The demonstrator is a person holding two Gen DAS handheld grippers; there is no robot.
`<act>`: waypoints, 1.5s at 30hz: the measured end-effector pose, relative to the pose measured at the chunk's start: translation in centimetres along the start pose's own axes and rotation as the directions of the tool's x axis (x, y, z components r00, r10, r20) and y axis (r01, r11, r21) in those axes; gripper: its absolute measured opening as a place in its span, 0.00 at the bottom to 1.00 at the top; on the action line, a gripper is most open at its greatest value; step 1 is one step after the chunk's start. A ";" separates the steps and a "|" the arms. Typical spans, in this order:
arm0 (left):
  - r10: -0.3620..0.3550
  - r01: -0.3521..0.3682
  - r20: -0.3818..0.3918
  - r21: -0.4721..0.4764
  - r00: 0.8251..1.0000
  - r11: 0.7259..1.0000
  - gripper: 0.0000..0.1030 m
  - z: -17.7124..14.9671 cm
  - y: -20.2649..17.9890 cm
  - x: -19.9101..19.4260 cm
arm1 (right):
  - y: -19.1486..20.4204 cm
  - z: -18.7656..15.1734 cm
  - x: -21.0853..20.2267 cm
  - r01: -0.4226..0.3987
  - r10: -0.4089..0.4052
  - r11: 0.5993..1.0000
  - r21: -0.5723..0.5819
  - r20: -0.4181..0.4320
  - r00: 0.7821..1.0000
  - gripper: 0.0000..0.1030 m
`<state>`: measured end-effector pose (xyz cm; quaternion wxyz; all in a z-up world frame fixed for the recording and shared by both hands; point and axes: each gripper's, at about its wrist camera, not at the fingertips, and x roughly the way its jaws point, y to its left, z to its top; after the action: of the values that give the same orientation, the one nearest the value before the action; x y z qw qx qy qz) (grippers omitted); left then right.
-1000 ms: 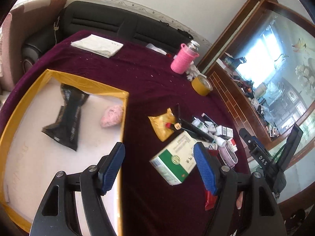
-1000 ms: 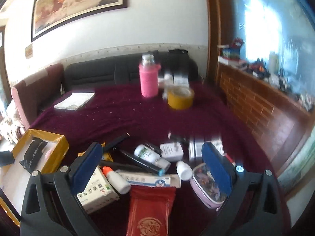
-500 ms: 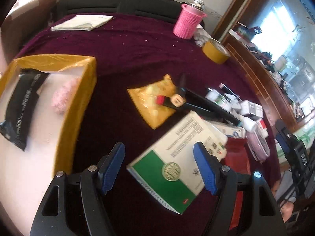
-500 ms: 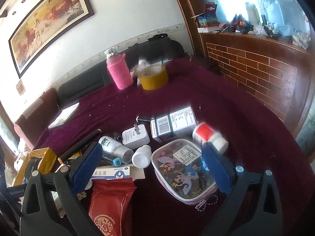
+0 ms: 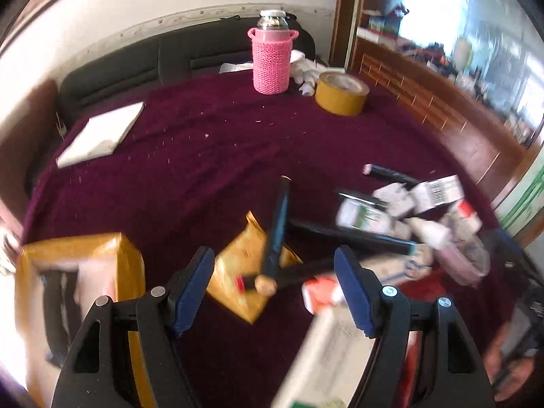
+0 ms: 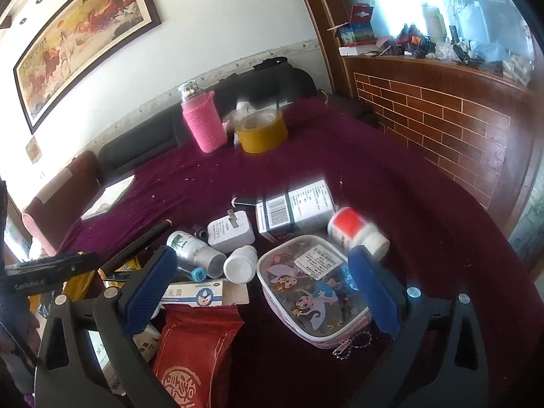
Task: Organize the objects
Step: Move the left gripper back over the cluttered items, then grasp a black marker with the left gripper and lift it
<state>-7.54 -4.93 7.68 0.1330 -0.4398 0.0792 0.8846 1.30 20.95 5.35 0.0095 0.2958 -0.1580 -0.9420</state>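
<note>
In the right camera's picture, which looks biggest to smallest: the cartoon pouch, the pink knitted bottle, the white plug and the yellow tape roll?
1. Cartoon pouch, though it lies nearest the camera, which inflates it.
2. Pink knitted bottle and yellow tape roll: too alike to rank.
3. White plug, smallest.

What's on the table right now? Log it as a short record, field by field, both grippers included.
surface: table under a maroon cloth
left gripper: open, over a yellow packet, nothing held
right gripper: open, over a cartoon pouch, nothing held
clutter near right gripper: white charger, red packet, red-capped bottle
far end: pink knit-sleeved bottle beside a tape roll
left edge: yellow box, open
image quality: left view blurred
</note>
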 end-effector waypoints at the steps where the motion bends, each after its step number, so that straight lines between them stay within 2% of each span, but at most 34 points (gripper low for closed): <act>1: 0.017 -0.017 -0.011 0.031 1.000 0.999 0.64 0.5 -0.1 0.8 | -0.2 0.0 0.2 0.004 -0.004 1.000 0.007 -0.011 1.000 0.98; 3: 0.027 -0.022 -0.047 0.101 0.999 0.995 0.63 1.5 -1.0 2.7 | -0.5 -0.1 0.5 0.003 -0.003 1.000 0.021 -0.027 1.000 0.98; 5: 0.025 -0.015 -0.068 0.152 0.997 0.988 0.50 1.8 -1.6 3.9 | -0.7 -0.1 0.6 0.005 -0.004 1.000 0.027 -0.035 0.999 0.98; 7: 0.016 0.005 -0.107 0.193 0.994 0.981 0.25 2.1 -2.1 5.3 | -0.7 -0.2 0.7 0.003 -0.002 1.000 0.029 -0.040 0.999 0.98; 8: 0.016 0.010 -0.128 0.206 0.992 0.978 0.22 2.2 -2.3 6.0 | -0.7 -0.2 0.8 -0.001 0.003 1.000 0.028 -0.043 0.999 0.98; 10: 0.027 0.009 -0.155 0.228 0.987 0.974 0.18 2.2 -2.4 7.1 | -0.5 -0.3 0.9 -0.001 0.002 1.000 0.021 -0.051 0.999 0.98; 14: 0.033 0.005 -0.173 0.215 0.984 0.977 0.18 2.1 -2.2 8.3 | -0.1 -0.4 0.9 -0.002 0.002 1.000 0.010 -0.057 0.998 0.98; 15: 0.029 0.008 -0.172 0.206 0.985 0.979 0.18 1.9 -2.1 8.4 | 0.0 -0.4 0.9 -0.002 0.002 1.000 0.005 -0.058 0.998 0.98; 16: 0.033 0.002 -0.165 0.203 0.986 0.979 0.11 1.8 -2.2 8.4 | 0.0 -0.5 1.0 0.001 -0.001 1.000 0.000 -0.062 0.998 0.98; 20: 0.017 0.003 -0.120 0.167 0.993 0.986 0.11 1.5 -1.9 7.4 | 0.3 -0.6 1.4 0.007 -0.009 1.000 -0.016 -0.084 0.996 0.98; 25: -0.038 0.040 -0.025 0.081 0.999 0.996 0.11 1.1 -0.9 3.1 | 0.3 -0.7 1.6 0.024 -0.026 0.999 -0.027 -0.082 0.996 0.98; 29: -0.080 0.079 0.058 0.026 0.995 0.997 0.11 -0.1 0.5 -2.1 | 0.4 -0.8 1.9 0.035 -0.039 0.999 -0.041 -0.085 0.996 0.98; 34: -0.117 0.123 0.157 -0.034 0.981 0.992 0.11 -3.8 2.6 -9.7 | 0.6 -0.9 2.5 0.077 -0.083 0.995 -0.062 -0.098 0.992 0.98; 38: -0.151 0.170 0.212 -0.077 0.966 0.982 0.11 -7.7 3.8 -14.3 | 0.1 -0.9 3.4 0.124 -0.131 0.991 -0.058 -0.134 0.982 0.98; 42: -0.139 0.176 0.262 -0.122 0.955 0.977 0.11 -11.5 4.6 -17.7 | -0.5 -0.6 3.3 0.098 -0.100 0.995 -0.020 -0.138 0.985 0.98; 45: -0.166 0.224 0.291 -0.178 0.942 0.958 0.11 -13.8 5.8 -19.3 | -0.9 0.2 3.1 0.057 -0.053 0.998 0.018 -0.174 0.983 0.98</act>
<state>12.28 -17.21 14.95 0.1833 -0.3308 -0.0771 0.9225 -1.26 21.53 3.53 -0.0062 0.3811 -0.1590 -0.9107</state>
